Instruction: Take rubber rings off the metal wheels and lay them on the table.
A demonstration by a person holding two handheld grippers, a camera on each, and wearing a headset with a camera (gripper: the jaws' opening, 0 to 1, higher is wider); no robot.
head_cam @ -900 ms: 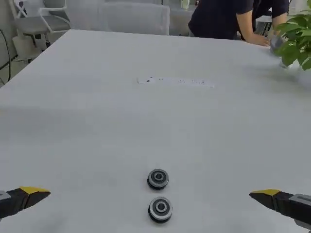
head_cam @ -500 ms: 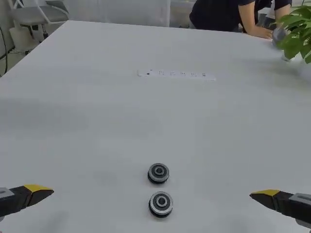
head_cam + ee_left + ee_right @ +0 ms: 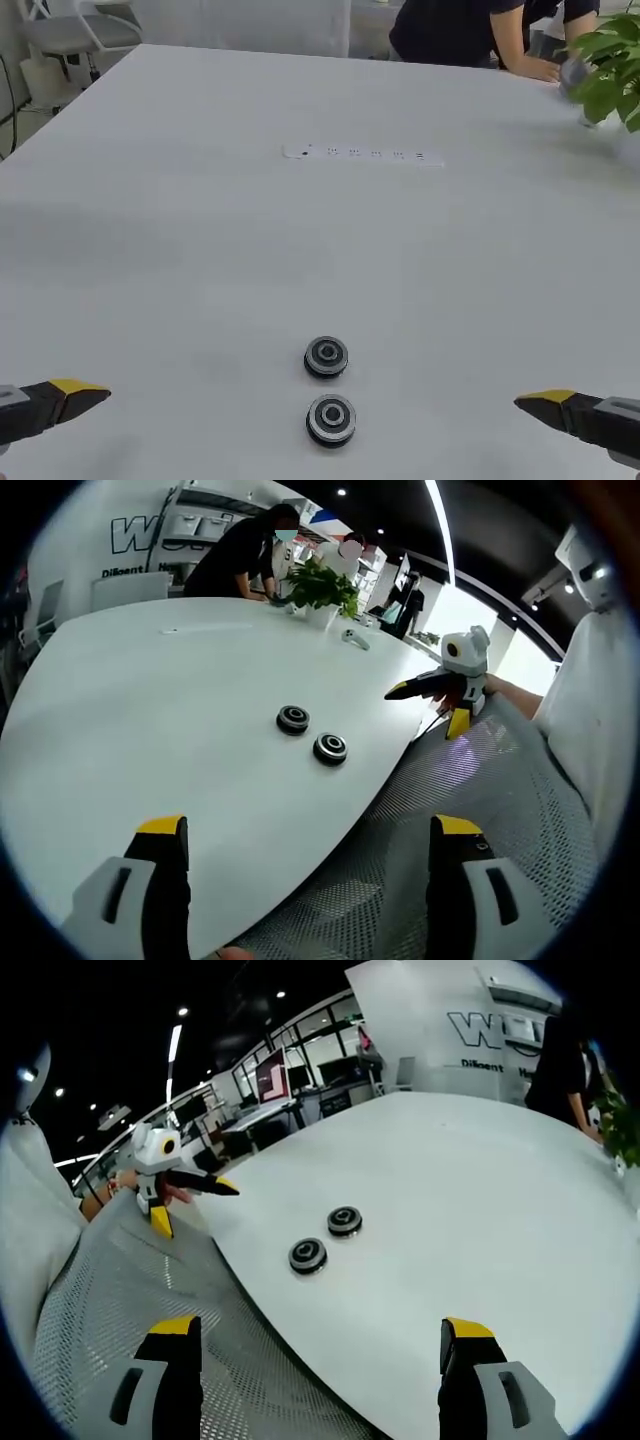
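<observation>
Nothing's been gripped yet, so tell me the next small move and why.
Probably bring the right tool in to the nearer wheel: it and the left tool stand open, wide of both wheels, and the farther wheel too lies untouched on the table.

Yellow-tipped left claw (image 3: 308, 828), right claw (image 3: 320, 1328)

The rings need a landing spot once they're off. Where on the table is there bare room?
Bare table runs from the far wheel up to the power strip, and on both sides of the near wheel, toward the left claw and right claw. Crowded only at the far right corner, by the plant.
</observation>
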